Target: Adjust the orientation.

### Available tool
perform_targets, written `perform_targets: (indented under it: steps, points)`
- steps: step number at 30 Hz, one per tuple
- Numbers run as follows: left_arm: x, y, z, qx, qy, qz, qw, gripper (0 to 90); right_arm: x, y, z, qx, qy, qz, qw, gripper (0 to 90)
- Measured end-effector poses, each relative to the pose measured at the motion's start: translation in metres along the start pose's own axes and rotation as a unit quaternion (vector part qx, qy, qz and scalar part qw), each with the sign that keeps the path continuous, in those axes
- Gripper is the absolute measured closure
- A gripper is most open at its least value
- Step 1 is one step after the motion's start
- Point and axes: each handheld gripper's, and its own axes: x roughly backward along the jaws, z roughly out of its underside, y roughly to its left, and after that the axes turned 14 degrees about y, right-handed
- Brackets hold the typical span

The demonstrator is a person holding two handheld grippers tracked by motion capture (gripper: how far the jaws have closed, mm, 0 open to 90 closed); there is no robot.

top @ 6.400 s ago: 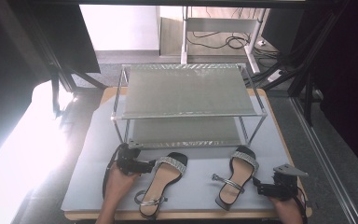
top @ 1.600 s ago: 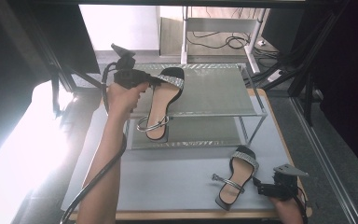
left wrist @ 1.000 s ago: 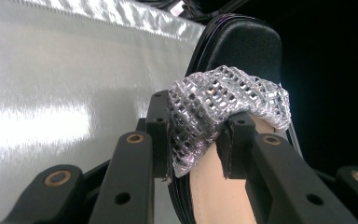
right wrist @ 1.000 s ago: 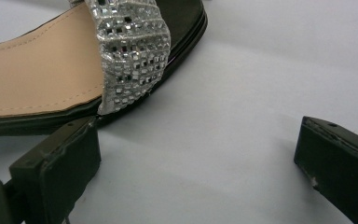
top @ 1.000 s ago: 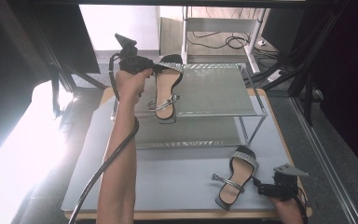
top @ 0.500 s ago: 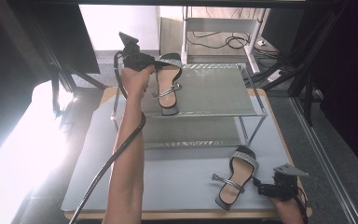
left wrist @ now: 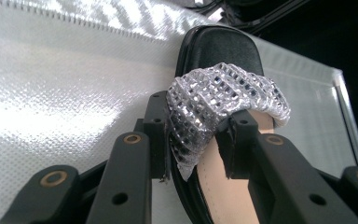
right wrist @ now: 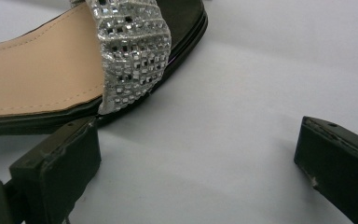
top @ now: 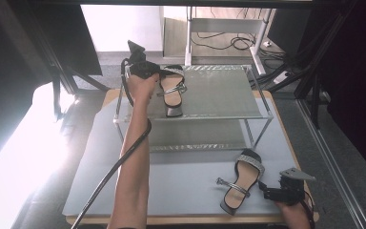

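A black sandal [top: 172, 89] with a sparkly silver toe strap [left wrist: 219, 109] lies on the top shelf of a metal rack [top: 219, 93]. My left gripper [top: 148, 71] is at the shelf's far left, shut on that strap; the strap bunches between the jaws of my left gripper [left wrist: 196, 140]. The matching sandal [top: 242, 180] rests on the grey mat near the front right. My right gripper [top: 269, 192] sits open just right of that sandal, its jaws wide apart beside the toe strap [right wrist: 133, 51], touching nothing.
The rack has a lower shelf [top: 195, 136] under the top one. A grey mat [top: 181, 181] covers the table in front of the rack. Cables and a stand [top: 228, 33] sit beyond the table. A dark frame [top: 310, 71] runs along the right.
My left gripper carried the sandal from the mat up onto the top shelf and has set it down heel toward me. The right gripper and its sandal stayed still.
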Motion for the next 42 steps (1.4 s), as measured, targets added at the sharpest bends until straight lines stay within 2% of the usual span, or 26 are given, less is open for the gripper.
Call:
perform_targets:
  steps: [5,10,17,21,25,28,31,34,38,41,42]
  points:
    - [-0.002,0.003,0.002,-0.006,-0.004,0.008,0.9999,65.4,0.0,0.0,0.0,0.0,-0.001,0.0,1.0,0.3]
    - [0.002,0.001,0.004,-0.021,-0.004,0.013,0.9997,56.5,0.0,0.0,0.0,0.001,-0.001,0.001,1.0,0.4]
    - [0.016,-0.004,0.01,-0.066,-0.02,0.012,0.9976,36.9,0.0,0.0,0.0,0.0,0.0,0.001,1.0,0.3]
    - [0.025,-0.005,0.015,-0.091,-0.027,-0.001,0.9955,29.3,0.0,0.0,0.0,0.0,0.0,0.001,1.0,0.3]
    - [0.034,-0.007,0.023,-0.132,-0.038,-0.016,0.9904,21.0,0.0,0.0,0.0,0.001,0.0,0.001,1.0,0.3]
    - [0.039,-0.01,0.029,-0.164,-0.047,-0.032,0.9847,16.0,0.0,0.0,0.0,0.001,0.0,0.001,1.0,0.3]
    - [0.042,-0.011,0.036,-0.187,-0.054,-0.053,0.9795,12.7,0.0,0.0,0.0,0.001,0.0,0.002,1.0,0.3]
    - [0.045,-0.011,0.042,-0.209,-0.052,-0.079,0.9734,4.8,0.0,0.0,0.0,0.001,-0.001,0.002,1.0,0.3]
    - [0.051,-0.009,0.048,-0.224,-0.058,-0.087,0.969,0.6,0.0,0.0,0.0,0.002,-0.001,0.004,1.0,0.3]
    - [0.054,-0.007,0.054,-0.239,-0.06,-0.102,0.9638,0.0,0.0,0.0,0.0,0.001,-0.001,0.003,1.0,0.3]
    - [0.055,-0.007,0.055,-0.241,-0.062,-0.106,0.9628,0.0,0.0,0.001,0.0,0.0,-0.001,0.003,1.0,0.3]
